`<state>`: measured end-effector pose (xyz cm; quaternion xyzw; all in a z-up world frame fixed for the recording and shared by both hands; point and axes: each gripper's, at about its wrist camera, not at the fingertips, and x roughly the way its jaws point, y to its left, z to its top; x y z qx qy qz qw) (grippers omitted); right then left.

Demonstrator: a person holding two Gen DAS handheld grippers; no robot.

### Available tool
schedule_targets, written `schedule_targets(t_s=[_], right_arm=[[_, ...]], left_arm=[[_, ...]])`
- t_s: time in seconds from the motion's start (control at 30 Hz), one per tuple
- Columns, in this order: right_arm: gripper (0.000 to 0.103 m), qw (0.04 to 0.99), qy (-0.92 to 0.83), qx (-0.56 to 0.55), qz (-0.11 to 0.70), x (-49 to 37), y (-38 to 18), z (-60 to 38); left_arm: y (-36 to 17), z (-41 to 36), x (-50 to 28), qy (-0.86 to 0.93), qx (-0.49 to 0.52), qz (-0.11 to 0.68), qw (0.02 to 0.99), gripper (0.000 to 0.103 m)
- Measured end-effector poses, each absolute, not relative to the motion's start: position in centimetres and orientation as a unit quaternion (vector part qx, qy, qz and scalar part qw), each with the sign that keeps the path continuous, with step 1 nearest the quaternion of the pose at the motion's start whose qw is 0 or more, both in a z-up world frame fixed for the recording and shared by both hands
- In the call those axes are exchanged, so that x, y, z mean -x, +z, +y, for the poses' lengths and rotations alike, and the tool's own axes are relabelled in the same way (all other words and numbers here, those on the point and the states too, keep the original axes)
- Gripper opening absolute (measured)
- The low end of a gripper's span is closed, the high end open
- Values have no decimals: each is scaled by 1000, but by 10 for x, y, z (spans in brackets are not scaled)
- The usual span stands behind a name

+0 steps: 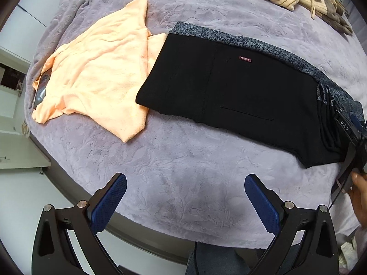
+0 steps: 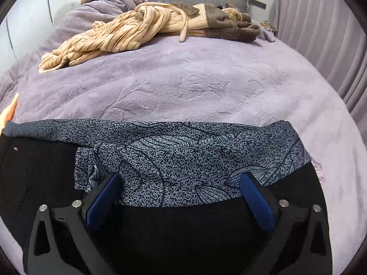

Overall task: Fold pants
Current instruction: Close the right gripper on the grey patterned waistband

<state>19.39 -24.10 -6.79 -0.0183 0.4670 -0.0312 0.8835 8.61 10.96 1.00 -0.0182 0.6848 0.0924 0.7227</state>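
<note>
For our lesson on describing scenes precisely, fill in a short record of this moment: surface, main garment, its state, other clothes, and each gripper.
surface: purple blanket on a bed
main garment: black pants, red label showing
state: folded flat, lying on a grey patterned garment
other clothes: peach top beside the pants, touching; striped beige clothing farther back
left gripper: open, holding nothing, over bare blanket
right gripper: open, over the pants and patterned garment
</note>
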Motion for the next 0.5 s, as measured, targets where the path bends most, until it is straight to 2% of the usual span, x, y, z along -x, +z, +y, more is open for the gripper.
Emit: schedule_targets(t_s=[0.13, 0.5], right_arm=[[103, 898, -24, 2, 439, -183, -77, -242], [103, 897, -26, 4, 441, -179, -80, -242]], left_arm=[[18, 98, -96, 84, 25, 668, 739, 103], [22, 74, -98, 66, -14, 671, 739, 103]])
